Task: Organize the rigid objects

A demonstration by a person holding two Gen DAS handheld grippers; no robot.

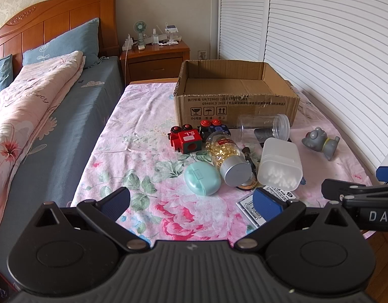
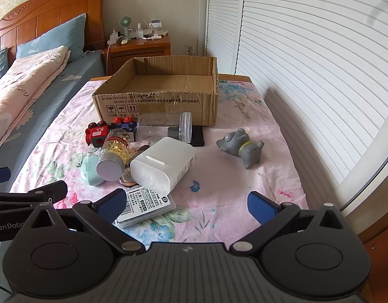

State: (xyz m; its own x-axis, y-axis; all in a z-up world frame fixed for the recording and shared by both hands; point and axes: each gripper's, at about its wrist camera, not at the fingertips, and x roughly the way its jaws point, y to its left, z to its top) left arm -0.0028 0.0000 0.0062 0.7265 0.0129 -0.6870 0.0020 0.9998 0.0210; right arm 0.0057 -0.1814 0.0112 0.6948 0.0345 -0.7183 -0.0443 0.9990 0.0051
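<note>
Clutter sits on a counter [image 1: 143,131] w/ a pink floral cloth, all of it ahead of both tongs. Left tongs [image 1: 191,204] and right tongs [image 2: 186,203] are both spread wide apart, nothing between the pads, hovering over the near edge of the cloth and angled down at the pile.

Cardboard box [image 1: 234,101] stands open-topped at the far side, beyond everything else; looks bare inside.

Just ahead of left tongs: mint-green oval case [image 1: 202,178], touching a clear bottle of yellow capsules [image 1: 225,156] lying on its side, silver cap toward the tongs. Beyond that, a red toy block car [image 1: 185,140] and a dark one w/ red knobs [image 1: 215,127] side by side, close to the box front.

Frosted white container [image 2: 163,166] lies tipped over, ahead and left of the right tongs, partly over a flat labelled packet [image 2: 146,205] whose near end reaches right beside the right tongs' left finger [image 2: 110,205]. Small round tin [image 2: 127,176] is wedged between the capsule bottle and the frosted container. Clear jar w/ screw lid [image 2: 166,127] lies on its side farther out, next to a flat black item [image 2: 197,136] by the box.

Grey rubber animal toy [image 2: 240,147] lies alone, ahead and right of the right tongs, well apart from the pile.
</note>
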